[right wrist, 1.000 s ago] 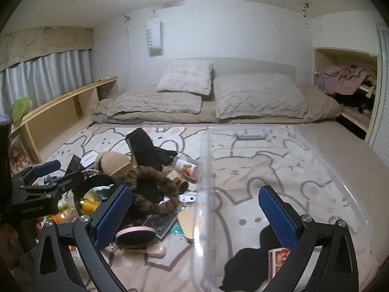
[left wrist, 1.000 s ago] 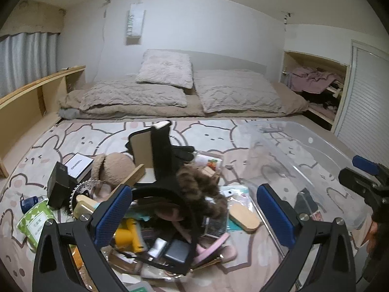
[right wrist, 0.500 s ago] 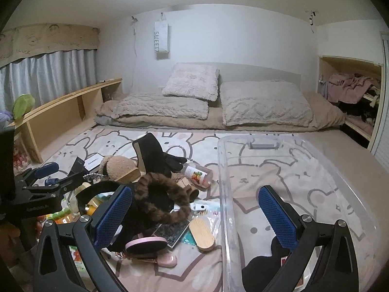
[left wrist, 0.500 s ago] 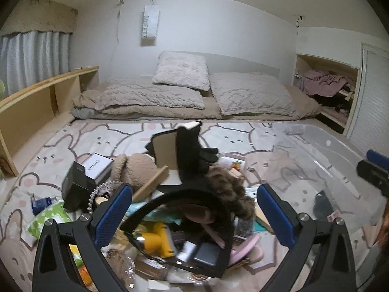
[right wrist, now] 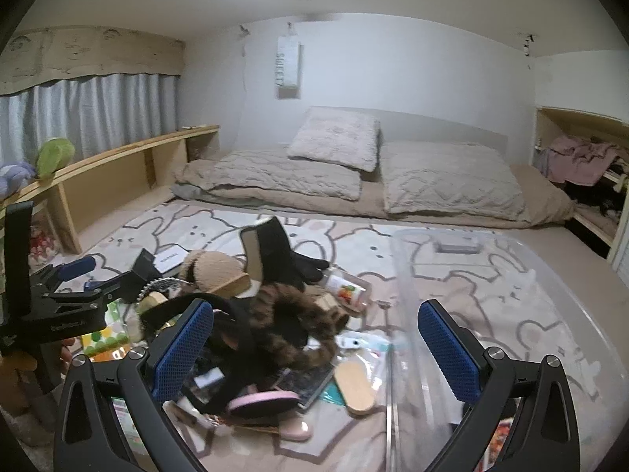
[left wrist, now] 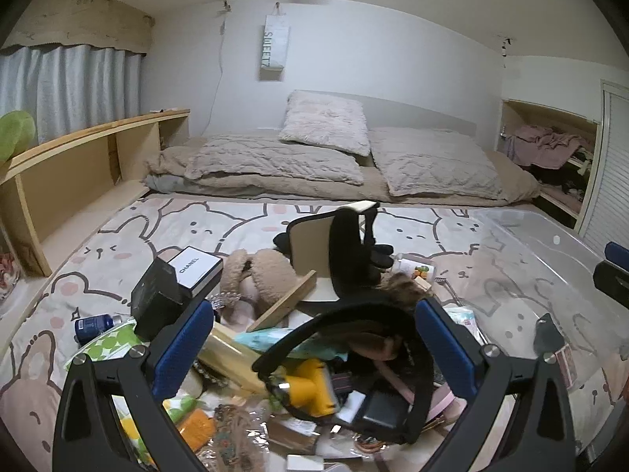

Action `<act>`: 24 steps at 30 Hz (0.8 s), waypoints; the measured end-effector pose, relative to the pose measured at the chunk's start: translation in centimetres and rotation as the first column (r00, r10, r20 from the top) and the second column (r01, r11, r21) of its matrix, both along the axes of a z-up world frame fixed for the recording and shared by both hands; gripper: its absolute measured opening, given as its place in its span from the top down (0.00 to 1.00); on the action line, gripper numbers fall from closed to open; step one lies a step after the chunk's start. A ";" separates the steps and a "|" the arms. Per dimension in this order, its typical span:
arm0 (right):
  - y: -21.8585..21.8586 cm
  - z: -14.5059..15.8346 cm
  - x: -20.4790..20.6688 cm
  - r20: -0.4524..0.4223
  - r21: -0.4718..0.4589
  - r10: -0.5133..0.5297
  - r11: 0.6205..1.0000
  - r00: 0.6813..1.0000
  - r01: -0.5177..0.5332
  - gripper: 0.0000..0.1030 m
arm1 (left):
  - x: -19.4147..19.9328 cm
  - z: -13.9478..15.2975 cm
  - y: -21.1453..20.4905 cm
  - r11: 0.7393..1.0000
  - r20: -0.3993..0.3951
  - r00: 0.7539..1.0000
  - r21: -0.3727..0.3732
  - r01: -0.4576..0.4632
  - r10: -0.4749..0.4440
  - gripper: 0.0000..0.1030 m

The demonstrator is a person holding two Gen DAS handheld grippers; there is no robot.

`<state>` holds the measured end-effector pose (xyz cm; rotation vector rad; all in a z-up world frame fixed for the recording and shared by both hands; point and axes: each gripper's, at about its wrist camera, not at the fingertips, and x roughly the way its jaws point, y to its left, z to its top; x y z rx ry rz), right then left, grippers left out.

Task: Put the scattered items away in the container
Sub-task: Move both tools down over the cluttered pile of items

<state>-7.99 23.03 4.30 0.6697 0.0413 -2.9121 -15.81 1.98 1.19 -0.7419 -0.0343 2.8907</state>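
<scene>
The left gripper is spread wide and grasps nothing; its blue pads frame the heap of scattered items on the bunny-print mat; the right gripper is likewise released, its fingers wide apart and bare, with the heap behind its left finger and the container behind its right.

The clear plastic container sits on the mat just right of the heap, its long near wall close beside the pile; through the clear plastic the bunny print shows over most of its floor; at its far end lies a small pale flat piece; at its near end the left wrist view shows a dark lump and a small reddish printed card, too blurred to name.

Outside the container, toward the mat's left edge, lies the heap; a black headband arches over a yellow object; a brown furry scrunchie lies on top near the middle; a black glove stands draped on an upright cream board; a tan plush slipper rests beside a black box with a white Chanel lid; a small blue bottle and a green-dotted pouch lie at the heap's left side; a small bottle with a fruit label and a wooden brush back lie on the side nearest the container, the brush close to its wall but apart from it.
</scene>
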 end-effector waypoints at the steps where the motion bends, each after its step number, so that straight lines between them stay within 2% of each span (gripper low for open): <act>1: -0.2 -0.1 0.0 -0.005 -0.007 0.006 1.000 1.000 -0.006 0.00 | 0.0 -0.1 -0.3 1.000 0.006 1.000 -0.003 0.001 -0.001 0.00; 9: -2.2 -1.3 -0.4 -0.022 -0.041 0.037 0.998 0.999 -0.038 0.00 | 0.1 -1.2 -2.4 0.997 0.032 0.999 -0.063 -0.040 0.042 0.00; 16: -2.8 -3.2 -1.2 0.027 -0.078 0.031 0.997 0.999 -0.029 0.00 | -0.1 -3.1 -5.2 0.996 0.089 0.992 -0.043 -0.084 0.088 0.00; 24: -3.7 -5.8 -2.1 0.052 -0.051 -0.006 0.999 0.999 0.008 0.00 | -0.5 -5.8 -7.7 0.993 0.184 0.976 0.007 -0.119 0.116 0.00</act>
